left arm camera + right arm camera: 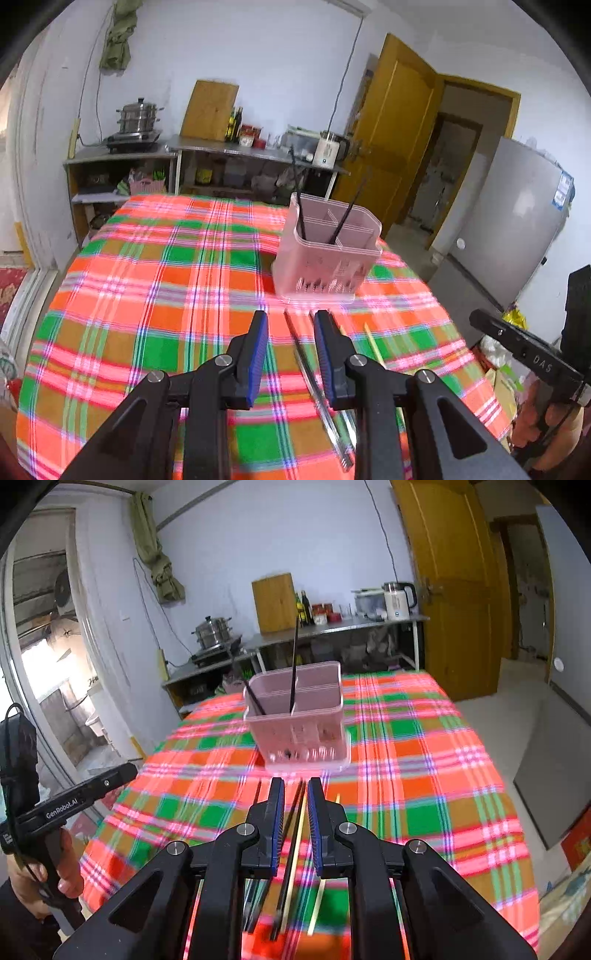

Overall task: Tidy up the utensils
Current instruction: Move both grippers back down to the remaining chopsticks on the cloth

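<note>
A pink utensil holder (pixel 327 254) with compartments stands on the plaid tablecloth (pixel 155 295) and holds two black chopsticks (pixel 343 218). It also shows in the right wrist view (pixel 299 720). My left gripper (pixel 290 321) is open above the cloth, with a silvery chopstick (pixel 314 380) lying below, near its right finger. My right gripper (pixel 295 786) is open over a dark chopstick (pixel 290 853) and a pale wooden chopstick (pixel 297 845) lying on the cloth. Other chopsticks lie beside them.
A pale chopstick (pixel 373 343) lies right of my left gripper. Behind the table are a counter (pixel 255 151) with a steamer pot (pixel 138 118), bottles and a kettle (pixel 327 149). A yellow door (pixel 399 140) and a grey fridge (pixel 517 221) stand to the right.
</note>
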`<state>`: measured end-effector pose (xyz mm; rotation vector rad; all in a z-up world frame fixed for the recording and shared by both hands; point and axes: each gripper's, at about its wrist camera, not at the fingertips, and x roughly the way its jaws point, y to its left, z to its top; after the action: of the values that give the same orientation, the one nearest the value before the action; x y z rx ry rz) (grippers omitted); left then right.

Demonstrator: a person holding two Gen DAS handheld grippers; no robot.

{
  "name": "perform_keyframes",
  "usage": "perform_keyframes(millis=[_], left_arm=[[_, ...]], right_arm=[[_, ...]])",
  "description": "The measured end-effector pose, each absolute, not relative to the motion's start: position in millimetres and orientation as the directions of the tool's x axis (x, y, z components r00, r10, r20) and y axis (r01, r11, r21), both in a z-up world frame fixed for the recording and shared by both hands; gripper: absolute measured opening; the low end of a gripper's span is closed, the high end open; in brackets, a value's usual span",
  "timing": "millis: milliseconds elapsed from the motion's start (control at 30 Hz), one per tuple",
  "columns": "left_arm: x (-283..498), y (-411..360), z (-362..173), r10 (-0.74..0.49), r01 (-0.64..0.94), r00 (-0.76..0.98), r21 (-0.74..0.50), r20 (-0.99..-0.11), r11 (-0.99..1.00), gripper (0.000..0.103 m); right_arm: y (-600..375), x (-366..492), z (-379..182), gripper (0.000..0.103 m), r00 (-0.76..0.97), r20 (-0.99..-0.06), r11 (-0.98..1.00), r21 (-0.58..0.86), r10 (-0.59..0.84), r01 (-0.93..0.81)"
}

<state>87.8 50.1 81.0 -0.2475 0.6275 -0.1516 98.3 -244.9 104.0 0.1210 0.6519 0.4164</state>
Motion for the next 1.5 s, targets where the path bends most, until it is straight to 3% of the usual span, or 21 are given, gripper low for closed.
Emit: perform_keyframes(millis=[633,1167,1500], left_arm=[[128.8,32.3,27.9,-0.278,0.077,0.686,-0.312,-0.673,0.947,0.025],[234.8,20.4,-23.9,-0.298,0.058,0.563,-0.323,-0.771,0.945,0.025],[259.2,19.9,-42.1,-0.310,0.055,0.523,-0.332,-0.794,0.942,0.025]], right_arm=[[-235.4,120.2,57.2,0.013,0.638,-0.645,0.905,0.259,0.422,-0.337],[-187.1,206.9,5.9,0.013,0.525,-0.750,0.903,0.233,0.403,-0.361],[-170.8,245.0,-19.2,0.013,0.469,-0.808,0.911,0.192,0.357,-0.364]])
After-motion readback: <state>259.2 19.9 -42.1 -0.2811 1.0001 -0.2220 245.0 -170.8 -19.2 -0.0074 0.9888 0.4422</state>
